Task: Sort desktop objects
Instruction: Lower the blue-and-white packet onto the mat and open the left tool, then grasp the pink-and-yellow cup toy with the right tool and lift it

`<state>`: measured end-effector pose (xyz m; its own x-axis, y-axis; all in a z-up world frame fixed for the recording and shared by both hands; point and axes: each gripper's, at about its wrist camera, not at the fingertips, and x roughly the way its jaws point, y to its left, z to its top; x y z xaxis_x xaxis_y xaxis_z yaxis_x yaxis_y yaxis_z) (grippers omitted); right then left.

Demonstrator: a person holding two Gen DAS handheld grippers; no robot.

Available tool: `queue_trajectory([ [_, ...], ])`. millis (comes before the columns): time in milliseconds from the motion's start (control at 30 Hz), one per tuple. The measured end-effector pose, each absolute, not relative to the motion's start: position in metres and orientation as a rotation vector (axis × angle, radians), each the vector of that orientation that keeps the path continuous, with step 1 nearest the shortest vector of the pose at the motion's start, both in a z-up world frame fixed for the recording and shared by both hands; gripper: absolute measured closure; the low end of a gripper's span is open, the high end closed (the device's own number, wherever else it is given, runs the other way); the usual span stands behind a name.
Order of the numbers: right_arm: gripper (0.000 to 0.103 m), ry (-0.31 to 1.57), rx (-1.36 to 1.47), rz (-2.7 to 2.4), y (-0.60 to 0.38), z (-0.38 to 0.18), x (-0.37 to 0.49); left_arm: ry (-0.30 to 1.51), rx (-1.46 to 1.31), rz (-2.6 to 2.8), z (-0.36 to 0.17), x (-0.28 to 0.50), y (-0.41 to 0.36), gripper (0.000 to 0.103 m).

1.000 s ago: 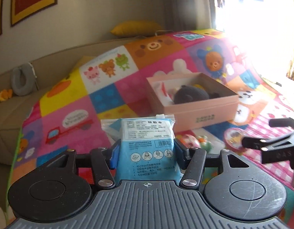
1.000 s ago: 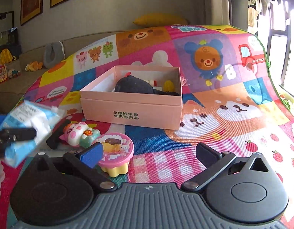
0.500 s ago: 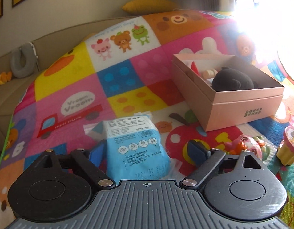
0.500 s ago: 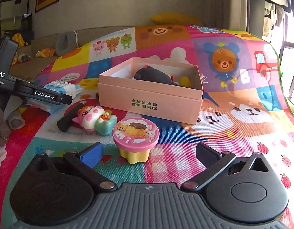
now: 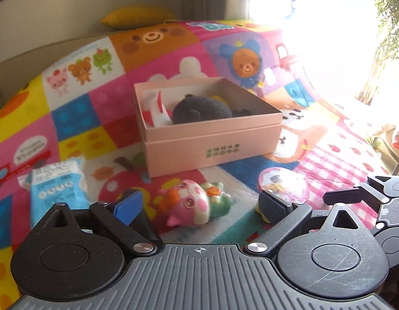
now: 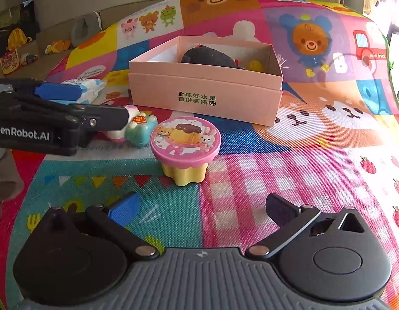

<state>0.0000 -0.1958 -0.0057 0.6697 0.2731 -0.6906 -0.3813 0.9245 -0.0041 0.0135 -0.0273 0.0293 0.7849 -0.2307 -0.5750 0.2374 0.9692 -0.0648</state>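
Note:
My left gripper [image 5: 200, 204] has its jaws opening wide, low over the play mat. A pink pig toy [image 5: 196, 202] lies on the mat in the gap between the fingers, and neither pad touches it. The blue tissue packet [image 5: 57, 188] lies free on the mat, left of the gripper. Behind stands the open pink box [image 5: 212, 142] with a black plush [image 5: 199, 111] inside. In the right wrist view my right gripper [image 6: 202, 206] is open and empty, just short of the pink-lidded pudding cup toy [image 6: 185, 144]. The left gripper [image 6: 105, 104] reaches in beside the pig toy [image 6: 137, 126].
The colourful cartoon mat [image 6: 302, 155] covers the whole surface. A yellow cushion [image 5: 140, 16] lies behind it against the wall. A grey neck pillow [image 6: 84, 27] and small toys sit on the sofa at the far left. Strong window glare washes out the right side.
My left gripper let go of the blue packet, which now lies on the mat. It then swung right to the pig toy with its jaws spread. The right gripper tilted down towards the pudding cup.

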Motion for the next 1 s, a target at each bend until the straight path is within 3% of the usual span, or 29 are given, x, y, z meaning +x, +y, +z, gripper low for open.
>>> queue_trajectory([
  [333,0.0,0.751,-0.148,0.37,-0.196,-0.006,-0.001,0.653,-0.06,-0.349,0.015,0.033,-0.029,0.004],
  [1000,0.0,0.763,-0.158,0.373,-0.195,-0.003,0.002,0.63,0.111,-0.167,0.008,0.013,-0.025,0.002],
])
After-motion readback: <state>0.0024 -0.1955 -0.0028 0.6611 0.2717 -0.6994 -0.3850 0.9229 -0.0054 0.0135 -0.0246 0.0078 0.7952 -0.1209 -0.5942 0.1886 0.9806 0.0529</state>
